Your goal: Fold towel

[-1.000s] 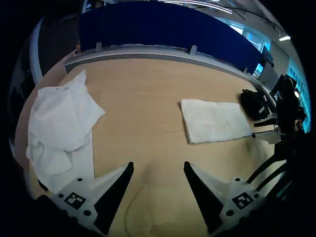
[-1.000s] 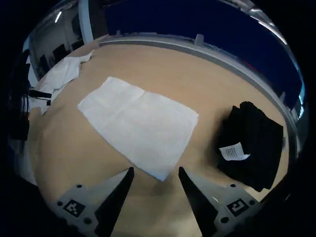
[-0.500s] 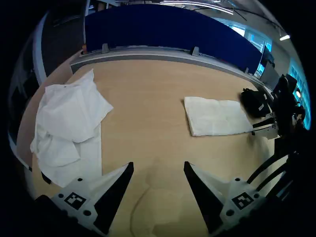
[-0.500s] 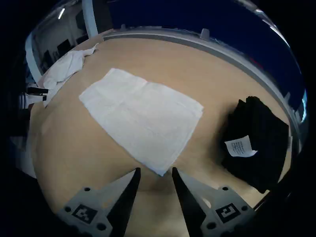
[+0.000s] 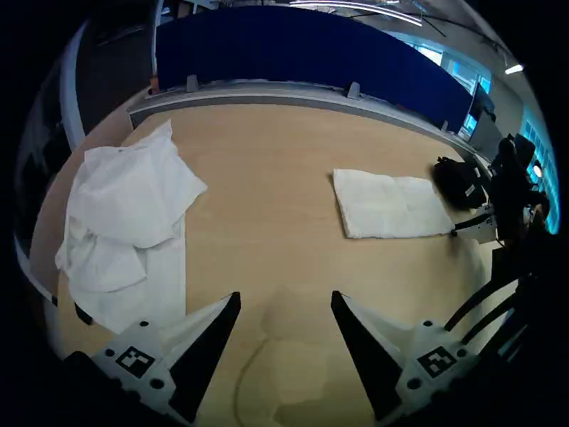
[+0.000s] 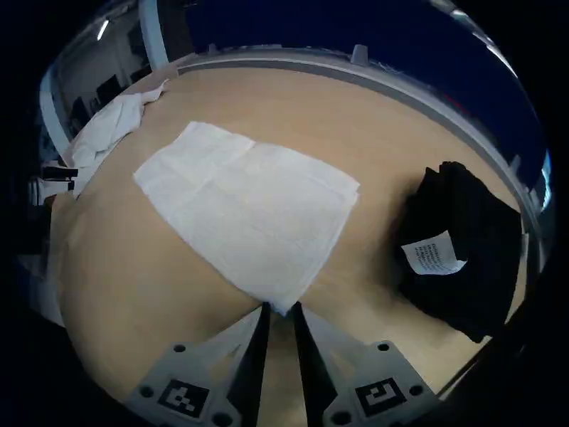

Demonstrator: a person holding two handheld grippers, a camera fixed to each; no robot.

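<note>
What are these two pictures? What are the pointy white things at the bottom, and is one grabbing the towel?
A person holds a grabbing tool in each hand, each with two pointy fingers and a small camera looking along them. The left gripper view looks past the left gripper, whose fingers stand wide open above a light wooden table. On it lie a crumpled pile of white cloth, a flat white towel and a black folded cloth with a white label. The right gripper view shows the right gripper, its fingers almost closed at the towel's near corner. Whether it pinches yet, I can't tell.
</note>
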